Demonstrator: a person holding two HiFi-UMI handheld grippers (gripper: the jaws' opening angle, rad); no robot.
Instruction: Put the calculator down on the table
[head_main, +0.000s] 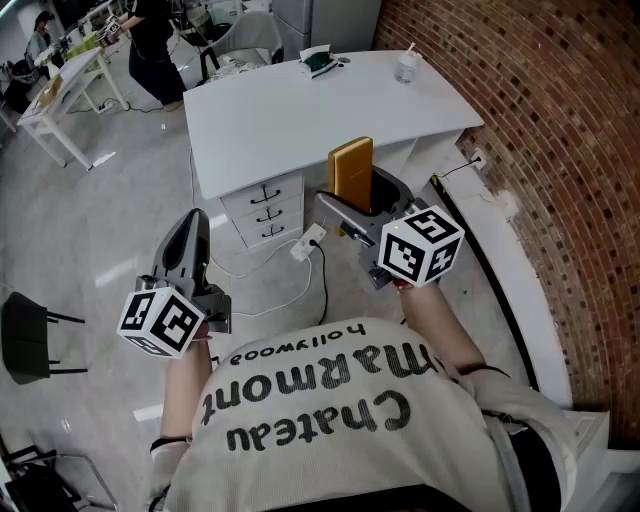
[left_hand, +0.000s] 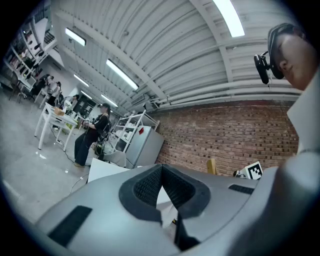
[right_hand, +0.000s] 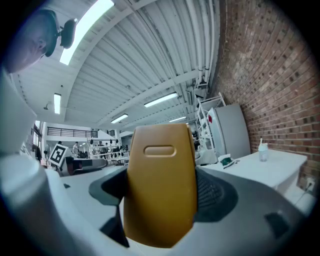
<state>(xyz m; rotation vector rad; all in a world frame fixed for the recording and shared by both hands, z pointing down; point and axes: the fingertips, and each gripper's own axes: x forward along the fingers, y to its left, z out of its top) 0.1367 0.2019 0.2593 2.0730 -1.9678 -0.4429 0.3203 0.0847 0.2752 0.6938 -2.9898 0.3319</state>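
Mustard-orange and slab-shaped, with a slot-like recess near the top end: calculator (right_hand: 160, 185), standing upright in the right gripper (right_hand: 161, 167). Clamped on both long edges by the fingers (right_hand: 216, 194), with the dark ribbed pads pressed against it left and right. Held in the air in the head view, just short of the white table (head_main: 300, 115). Upper end overlaps the table's near edge in that picture, but rests on nothing.

Left gripper (head_main: 190, 232) lower and further left, well apart from the calculator and from the table. Fingers (left_hand: 145, 189) clenched, tips touching, nothing between them.

Near the far edge of the table, a green-and-white item (head_main: 320, 62), too small to identify, and a small clear bottle (head_main: 405, 68) near the right corner. Under the tabletop, a white drawer unit (head_main: 265, 205) with dark handles, and a white plug (head_main: 310, 243) just below it. Red-brown brick wall (head_main: 540, 120) along the right side. Black chair (head_main: 25, 340) at the left edge, on the pale glossy floor (head_main: 100, 230). Far back at upper left, a person in dark clothes (head_main: 150, 40) standing beside another white table.
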